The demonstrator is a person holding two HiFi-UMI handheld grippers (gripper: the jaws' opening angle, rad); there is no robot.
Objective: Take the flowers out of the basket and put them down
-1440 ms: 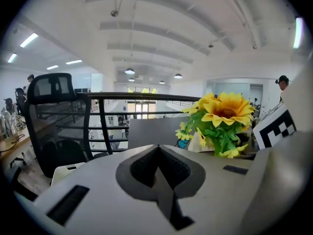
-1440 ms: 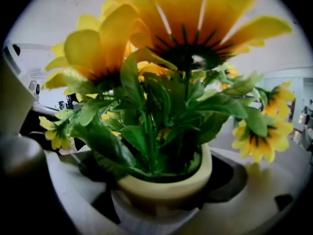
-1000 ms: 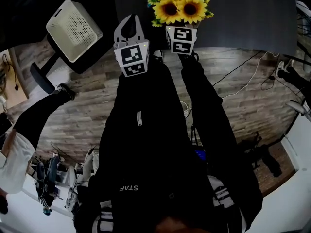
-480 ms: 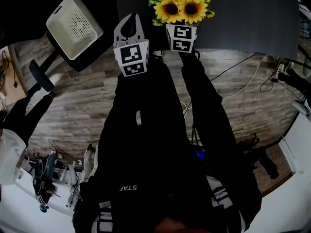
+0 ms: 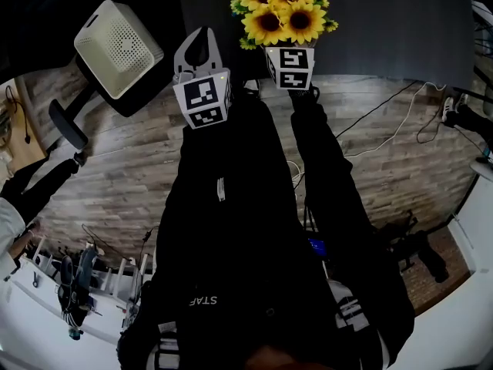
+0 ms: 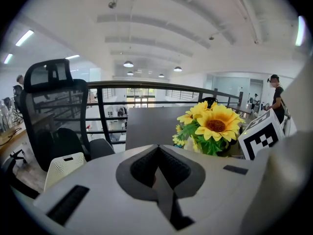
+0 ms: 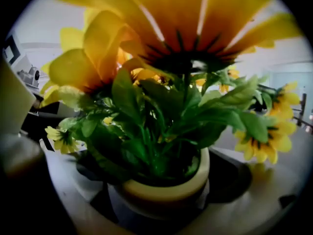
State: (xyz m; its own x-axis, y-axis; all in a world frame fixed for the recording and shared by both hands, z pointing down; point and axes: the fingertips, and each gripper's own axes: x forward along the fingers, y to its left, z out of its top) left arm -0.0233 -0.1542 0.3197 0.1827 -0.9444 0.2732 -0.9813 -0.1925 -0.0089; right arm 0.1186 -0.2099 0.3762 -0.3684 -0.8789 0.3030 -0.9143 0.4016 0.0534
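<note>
A bunch of yellow sunflowers (image 5: 281, 10) in a cream pot (image 7: 164, 192) stands at the near edge of a dark grey table (image 5: 385, 29). My right gripper (image 5: 290, 51) reaches under the blooms. Its jaws have just been opening, and the pot sits between them with dark gaps on both sides. My left gripper (image 5: 194, 43) hovers just left of the flowers, shut and holding nothing; its closed tips (image 6: 157, 150) show in the left gripper view, with the sunflowers (image 6: 215, 126) to their right. A white perforated basket (image 5: 117, 48) rests on a black office chair at the left.
The black chair (image 6: 54, 116) with the basket (image 6: 63, 166) stands left of the table. Cables (image 5: 385, 126) trail over the wood floor on the right. A bystander's leg and sleeve (image 5: 23, 199) are at the far left. A railing (image 6: 146, 89) runs behind the table.
The flowers and right gripper have barely shifted. The left gripper has edged slightly down and left. The bystander's leg at the left has pulled back toward the picture's edge.
</note>
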